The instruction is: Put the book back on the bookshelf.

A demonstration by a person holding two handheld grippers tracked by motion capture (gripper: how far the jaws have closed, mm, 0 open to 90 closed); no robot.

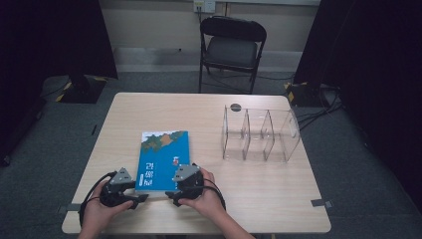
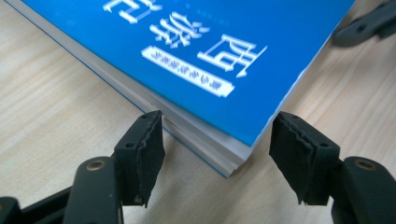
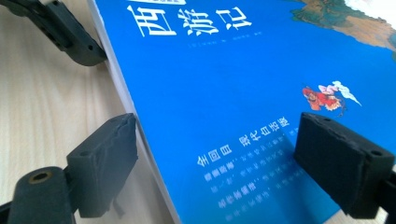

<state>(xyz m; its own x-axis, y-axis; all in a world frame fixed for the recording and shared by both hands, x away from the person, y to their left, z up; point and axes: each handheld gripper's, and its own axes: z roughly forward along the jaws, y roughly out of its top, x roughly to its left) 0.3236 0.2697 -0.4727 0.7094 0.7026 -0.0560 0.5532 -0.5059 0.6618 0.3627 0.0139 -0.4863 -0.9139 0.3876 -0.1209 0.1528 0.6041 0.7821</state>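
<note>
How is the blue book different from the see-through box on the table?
The blue book lies flat, while the see-through box stands up taller. The book is solid blue with pictures and writing, while the box is clear with dividers making compartments. The book sits by the left gripper and right gripper; the box sits apart. Both rest on the wooden table.

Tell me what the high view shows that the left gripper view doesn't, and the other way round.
High view: the full table, a clear divided box on its right side, a folding chair behind it, and the left gripper and right gripper at the book's near edge.

Left gripper view: close up, the stacked page edges at the book's corner, which sits between the left gripper's open jaws, with a gap on the right side.

Both: the blue book lying flat on the light wood tabletop.
</note>
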